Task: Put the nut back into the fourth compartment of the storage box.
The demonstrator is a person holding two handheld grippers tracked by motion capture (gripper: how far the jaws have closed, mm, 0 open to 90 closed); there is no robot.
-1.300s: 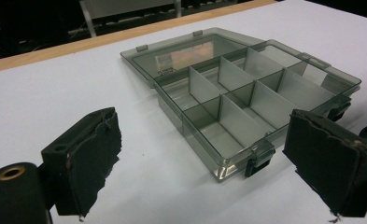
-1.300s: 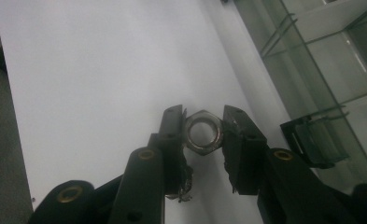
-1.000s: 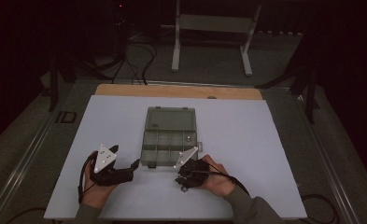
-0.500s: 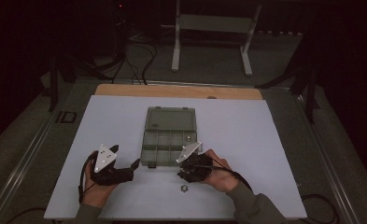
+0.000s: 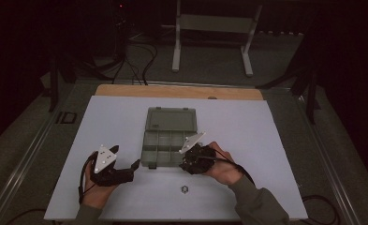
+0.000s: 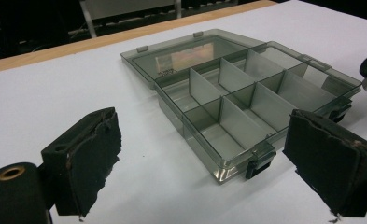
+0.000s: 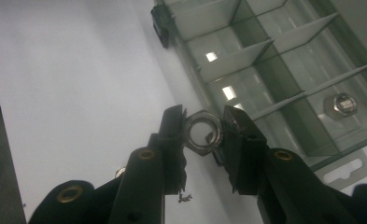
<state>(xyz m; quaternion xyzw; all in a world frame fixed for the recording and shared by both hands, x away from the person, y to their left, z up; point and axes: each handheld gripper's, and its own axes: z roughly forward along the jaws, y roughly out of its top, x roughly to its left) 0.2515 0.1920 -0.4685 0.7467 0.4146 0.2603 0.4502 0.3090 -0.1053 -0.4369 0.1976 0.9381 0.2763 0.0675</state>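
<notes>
A smoky clear compartment box [image 5: 165,143] lies open at the table's middle, its lid [image 5: 171,119] folded flat behind it. My right gripper [image 7: 203,135] is shut on a steel hex nut [image 7: 202,132], held just off the box's near right corner [image 5: 185,165]. One compartment holds another nut [image 7: 341,105]. A loose nut [image 5: 185,189] lies on the white table in front of the right gripper. My left gripper [image 5: 134,165] stands open at the box's near left corner. The box's front latch [image 6: 258,161] sits ahead between its wide-apart pads [image 6: 95,163].
The box rests on a white sheet [image 5: 266,140], with a wooden strip [image 5: 177,91] along the sheet's far edge. Behind the table stand a white frame [image 5: 212,42] and cables [image 5: 135,56] on a dark floor. Bare sheet lies to either side of the box.
My right gripper has moved a little away from me toward the box, uncovering a loose nut on the table. The left gripper has edged right toward the box.
</notes>
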